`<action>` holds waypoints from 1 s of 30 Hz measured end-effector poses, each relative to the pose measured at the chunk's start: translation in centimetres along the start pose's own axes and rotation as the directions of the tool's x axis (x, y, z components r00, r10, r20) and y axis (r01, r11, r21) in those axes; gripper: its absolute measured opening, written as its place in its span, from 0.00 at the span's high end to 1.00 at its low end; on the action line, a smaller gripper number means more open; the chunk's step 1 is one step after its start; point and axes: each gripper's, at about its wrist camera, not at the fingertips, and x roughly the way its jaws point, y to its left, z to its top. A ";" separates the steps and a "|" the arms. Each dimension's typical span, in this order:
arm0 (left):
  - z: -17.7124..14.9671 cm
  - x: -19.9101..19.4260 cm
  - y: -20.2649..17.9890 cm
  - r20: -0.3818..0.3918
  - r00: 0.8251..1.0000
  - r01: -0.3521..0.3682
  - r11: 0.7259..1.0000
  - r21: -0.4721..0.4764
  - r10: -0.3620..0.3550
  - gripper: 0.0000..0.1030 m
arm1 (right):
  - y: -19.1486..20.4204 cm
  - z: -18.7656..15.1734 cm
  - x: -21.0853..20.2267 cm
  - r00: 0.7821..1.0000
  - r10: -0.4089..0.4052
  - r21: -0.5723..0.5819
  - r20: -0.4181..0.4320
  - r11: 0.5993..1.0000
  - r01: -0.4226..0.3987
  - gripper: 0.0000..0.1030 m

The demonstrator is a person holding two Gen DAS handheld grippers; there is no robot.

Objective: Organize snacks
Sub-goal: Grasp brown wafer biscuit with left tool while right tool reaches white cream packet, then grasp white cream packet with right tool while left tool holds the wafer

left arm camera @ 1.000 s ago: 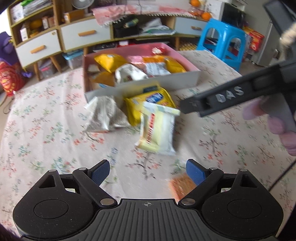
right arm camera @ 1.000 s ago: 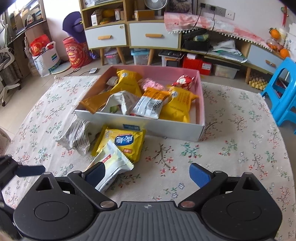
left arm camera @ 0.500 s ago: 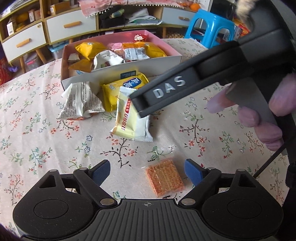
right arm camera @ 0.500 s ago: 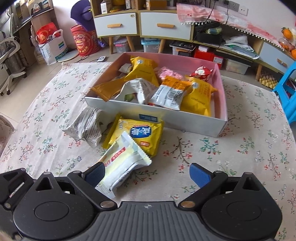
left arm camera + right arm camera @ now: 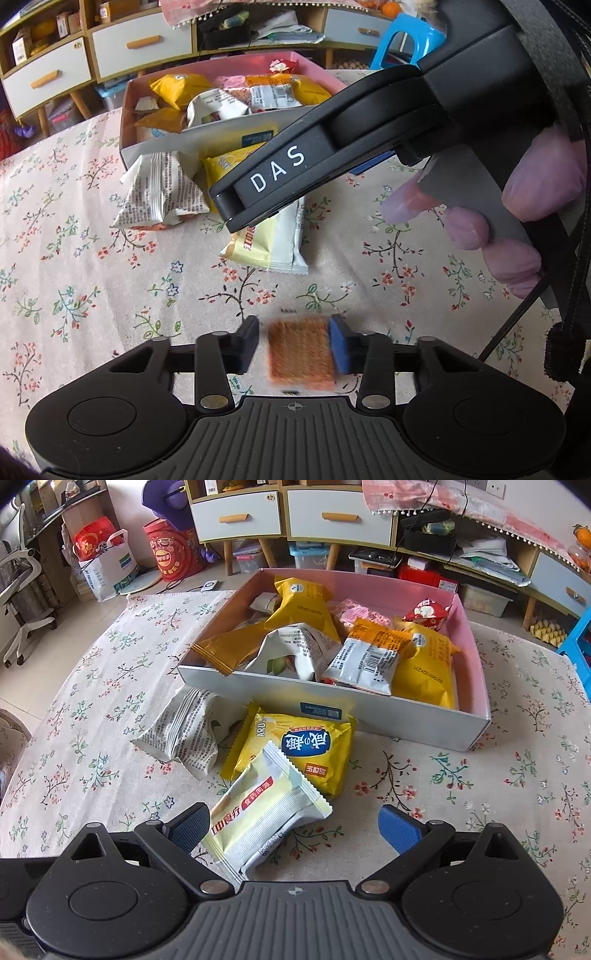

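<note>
Orange and blurred, the small cracker pack (image 5: 300, 356) now sits between the pads of our left gripper (image 5: 295, 347), where a second ago it lay off at the 4 o'clock edge of wide-open jaws. Those jaws are closing at this moment: the blue right pad touches the pack's side, while a sliver of cloth shows between the pack and the dark left pad, so we judge the grip not yet made.

Our right gripper (image 5: 293, 827) has slid forward and lower over the pale yellow packet (image 5: 264, 818), which now lies between its jaws, toward the left pad; they stand wide apart and press nothing.

At 12 o'clock from both sits the pink box (image 5: 476, 672), already holding many packets. A yellow packet (image 5: 299, 753) and a white printed packet (image 5: 184, 734) lie on the floral cloth (image 5: 480, 794) against its near wall. Two pickups look imminent, leaving those two outside.
</note>
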 end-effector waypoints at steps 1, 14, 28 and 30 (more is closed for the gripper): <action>0.0 0.0 0.1 -0.002 1.000 -0.003 1.000 -0.004 0.003 0.67 | 0.1 0.0 0.1 1.000 0.003 0.000 -0.002 1.000 -0.003 0.15; -0.1 -0.2 0.8 -0.003 0.999 -0.032 0.999 -0.026 0.032 0.68 | 0.4 -0.2 1.5 0.999 0.035 0.037 -0.018 0.999 -0.035 0.37; -0.1 -0.4 1.3 0.000 0.999 -0.054 0.998 -0.040 0.054 0.68 | -0.7 -0.4 1.2 0.995 0.098 0.113 0.019 0.989 -0.099 0.77; -0.1 -0.4 1.4 0.002 0.998 -0.058 0.997 -0.043 0.058 0.68 | -0.9 -0.4 0.9 0.994 0.106 0.122 0.022 0.987 -0.108 0.82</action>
